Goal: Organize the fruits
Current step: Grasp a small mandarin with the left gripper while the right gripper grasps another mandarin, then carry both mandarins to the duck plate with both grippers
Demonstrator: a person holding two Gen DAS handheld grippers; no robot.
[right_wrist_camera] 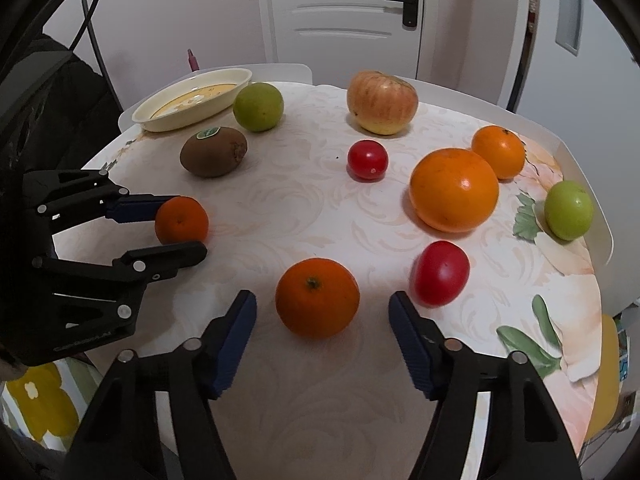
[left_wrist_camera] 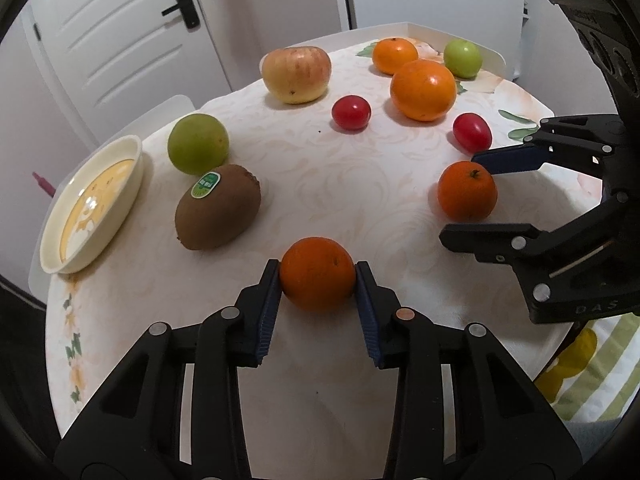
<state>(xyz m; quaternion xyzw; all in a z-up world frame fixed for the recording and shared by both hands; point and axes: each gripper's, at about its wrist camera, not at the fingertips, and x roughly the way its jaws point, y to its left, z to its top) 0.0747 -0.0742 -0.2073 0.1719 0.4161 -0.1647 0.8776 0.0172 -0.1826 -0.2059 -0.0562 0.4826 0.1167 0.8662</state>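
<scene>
Squeezing in on a small tangerine [left_wrist_camera: 317,274], the left gripper [left_wrist_camera: 317,276] has both blue pads pressed to the fruit's flanks, right at its widest girth, down at six o'clock in the left wrist view. Good spot to hold: a round, waxy-skinned fruit like that looks light but likely to squirt out if pinched high or low, and the flesh should give a little, so I'd judge a gentle grip is plenty.

Over to the right gripper [right_wrist_camera: 322,312]: jaws spread wide, straddling a second tangerine [right_wrist_camera: 317,297] with clear gaps on both sides, nothing touching yet. A red tomato [right_wrist_camera: 441,273] sits just beside its right finger at about three o'clock (soft and easily bruised, I'd guess, so that finger wants care as it closes).

Now the container. A cream oval dish [left_wrist_camera: 132,172] sits at nine o'clock in the left view, tilted on the table's edge, and it holds no fruit at all, only a yellow printed pattern on its floor. A green fruit [left_wrist_camera: 198,143] and a stickered kiwi [left_wrist_camera: 218,207] lie near it. Everything else, the big orange [right_wrist_camera: 454,190], the apple [right_wrist_camera: 382,102], is loose on the tablecloth [right_wrist_camera: 300,208].
</scene>
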